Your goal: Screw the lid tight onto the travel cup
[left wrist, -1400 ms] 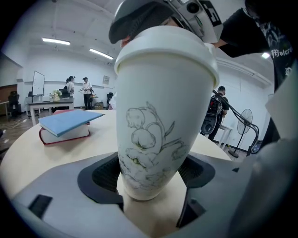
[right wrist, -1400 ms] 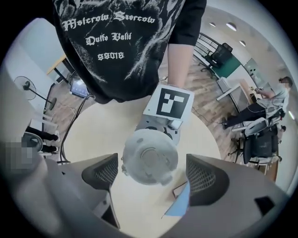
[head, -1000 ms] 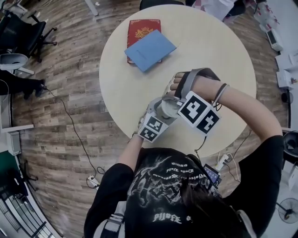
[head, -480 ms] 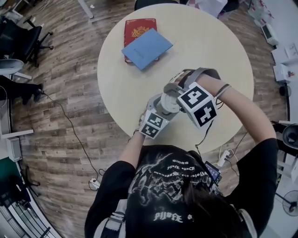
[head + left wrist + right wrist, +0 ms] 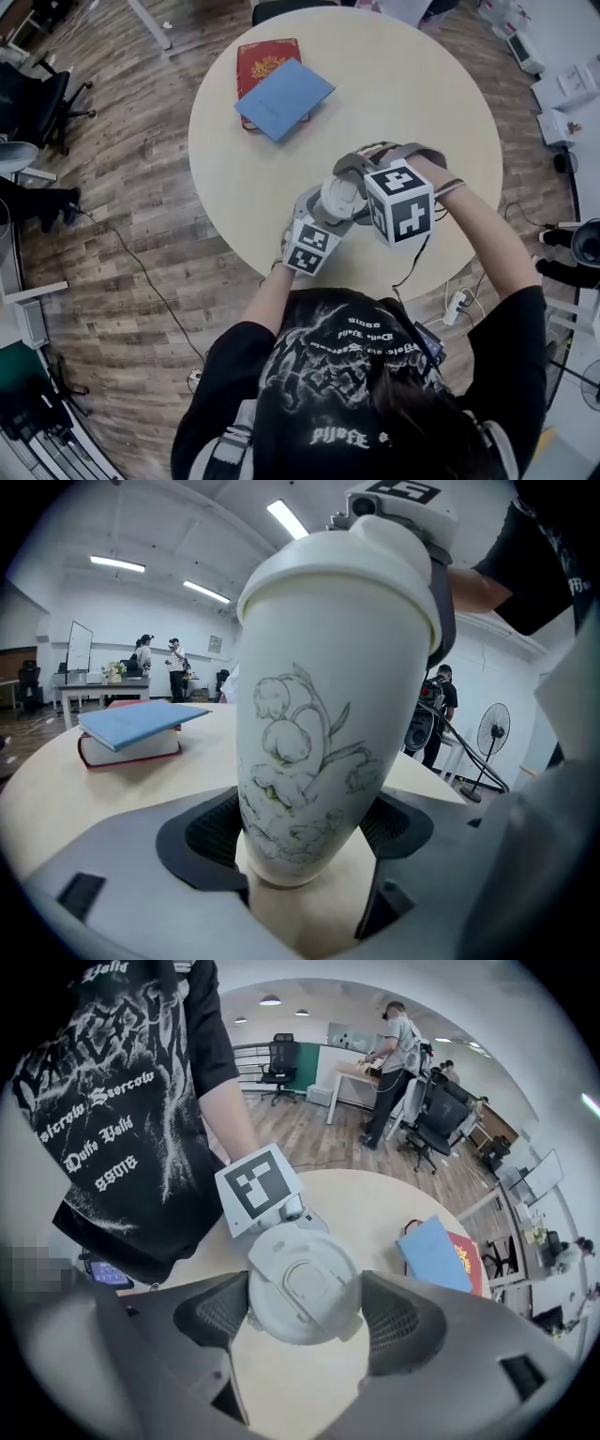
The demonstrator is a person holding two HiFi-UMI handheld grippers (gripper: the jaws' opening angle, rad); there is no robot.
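Note:
A white travel cup (image 5: 319, 733) with a flower drawing stands upright near the front edge of the round table (image 5: 422, 94). My left gripper (image 5: 305, 850) is shut on its lower body, with a pad pressing on each side. The white lid (image 5: 305, 1283) sits on top of the cup. My right gripper (image 5: 307, 1316) comes down from above and is shut on the lid's rim. In the head view the lid (image 5: 339, 199) shows between the left gripper (image 5: 323, 217) and the right gripper (image 5: 354, 180).
A blue book on a red book (image 5: 279, 89) lies at the table's far left, also seen as the stacked books (image 5: 131, 728). A cable and a power strip (image 5: 457, 305) lie on the wooden floor at the right. Office chairs stand at the left.
The right gripper has turned on the lid, its marker cube swinging round over the cup. The left gripper keeps its hold on the cup in the same place.

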